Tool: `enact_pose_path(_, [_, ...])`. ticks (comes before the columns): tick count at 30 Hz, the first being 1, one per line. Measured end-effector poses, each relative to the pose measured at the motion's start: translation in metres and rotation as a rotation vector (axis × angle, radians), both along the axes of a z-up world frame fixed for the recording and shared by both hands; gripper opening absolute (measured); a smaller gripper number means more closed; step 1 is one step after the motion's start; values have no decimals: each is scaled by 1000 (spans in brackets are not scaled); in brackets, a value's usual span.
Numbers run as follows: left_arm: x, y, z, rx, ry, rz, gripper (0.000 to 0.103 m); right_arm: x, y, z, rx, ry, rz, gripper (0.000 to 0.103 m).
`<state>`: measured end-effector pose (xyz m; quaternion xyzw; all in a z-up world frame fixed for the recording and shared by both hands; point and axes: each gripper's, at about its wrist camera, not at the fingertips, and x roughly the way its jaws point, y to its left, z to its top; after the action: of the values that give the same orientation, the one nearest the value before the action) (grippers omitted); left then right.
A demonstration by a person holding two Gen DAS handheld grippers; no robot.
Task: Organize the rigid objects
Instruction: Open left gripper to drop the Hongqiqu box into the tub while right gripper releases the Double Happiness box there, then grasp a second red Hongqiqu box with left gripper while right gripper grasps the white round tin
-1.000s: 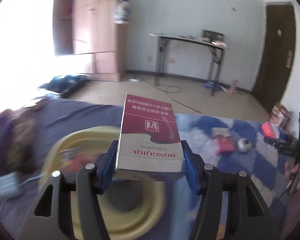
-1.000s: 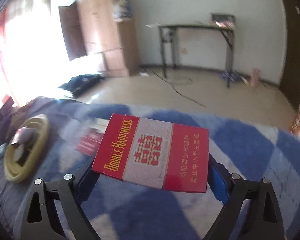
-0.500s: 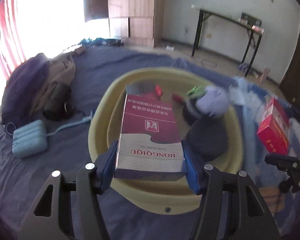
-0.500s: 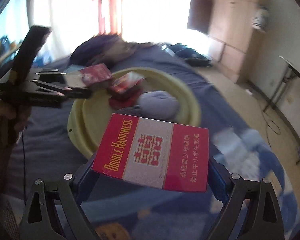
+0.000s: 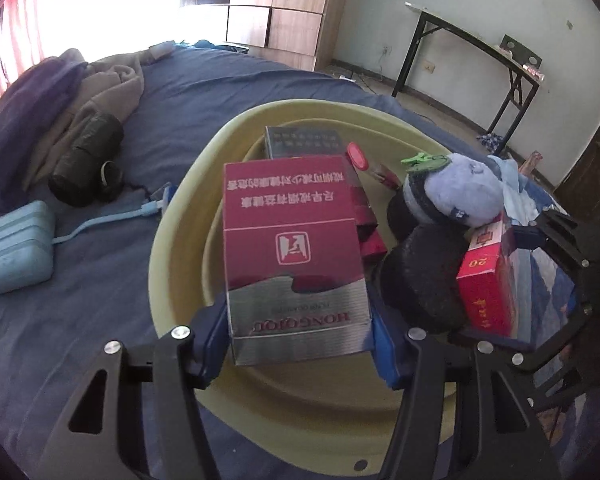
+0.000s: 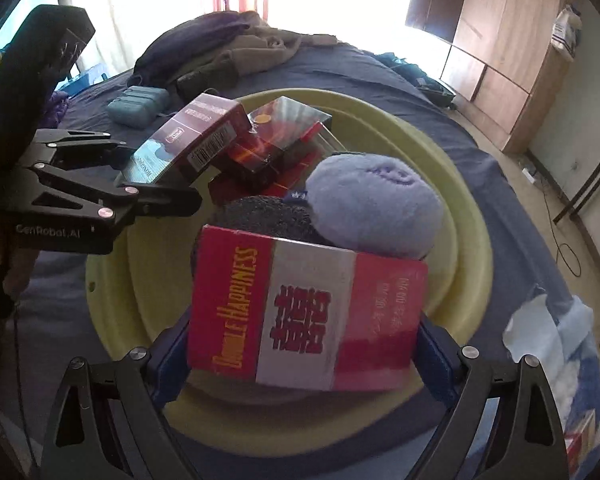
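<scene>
the left gripper (image 5: 300,336) is clamped on a dark red and silver hongqiqu cigarette pack (image 5: 294,256), blue pads pressed to its sides, held over the near part of the yellow basin (image 5: 180,216). the right gripper (image 6: 304,344) is clamped across a red double happiness cigarette pack (image 6: 306,312), poised over the basin's near rim in its own view.

neither pack is released yet, so the step in hand looks like dropping both into the basin; that seems most of what is left, though another red pack (image 6: 578,440) shows at the right wrist view's lower right edge on the bed.

the basin sits on a dark blue bedsheet (image 5: 80,300). it already holds a grey-topped pack (image 5: 304,142), further red packs (image 6: 284,132), a lilac plush ball (image 6: 374,204) and dark round pieces (image 5: 424,272) beside it. a pale blue case (image 5: 16,246) lies outside.
</scene>
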<state>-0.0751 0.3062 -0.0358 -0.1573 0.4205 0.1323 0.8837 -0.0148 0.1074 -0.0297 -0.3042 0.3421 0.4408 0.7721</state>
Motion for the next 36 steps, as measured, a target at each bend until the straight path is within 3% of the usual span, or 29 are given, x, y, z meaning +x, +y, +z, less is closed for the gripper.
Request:
enact_pose_path(3, [-3,5,3,-47,-15,8,66,4,2,-2,26,9,-5,94])
enact_pose_path(5, [-6,8,10,-85,-38,4,83,-2,-5,-1,45,18,-1,100])
enact_pose_path(7, [-9,4,21,-71,-61,12,101,-8,-10,0,46,7,5,103])
enact_pose_path(8, [-12,1,28,-49,-81,19,103,-13,-15,4,51,-8,3,103])
enact_pose_path(13, [-18,-22,54,-20,-140,-10,103,-28,-47,30,104,-112,-34,103])
enact_pose_path(17, [-17,-63,72,-11,-180,-75,103,-29,-113,68,207,-207,-146,103])
enact_pose_path(21, [-17,-112,84,21,-238,-190,103,-17,-209,96,442,-118,-240,103])
enact_pose_path(23, [-12,-130,86,21,-236,-254,103,-16,-240,95,438,-132,-278,103])
enact_pose_path(27, [26,-176,84,-11,-197,-362,103,-6,-304,81,339,-224,-578,103])
enact_pose_path(31, [78,-240,72,4,-150,-441,103,11,-354,56,349,-155,-847,103])
enact_pose_path(33, [108,-268,63,-5,-139,-460,103,14,-352,43,364,-154,-851,103])
enact_pose_path(34, [119,-273,60,-49,-137,-478,103,14,-346,36,371,-153,-817,103])
enact_pose_path(36, [153,-287,52,-84,-90,-502,103,15,-336,24,313,-155,-775,103])
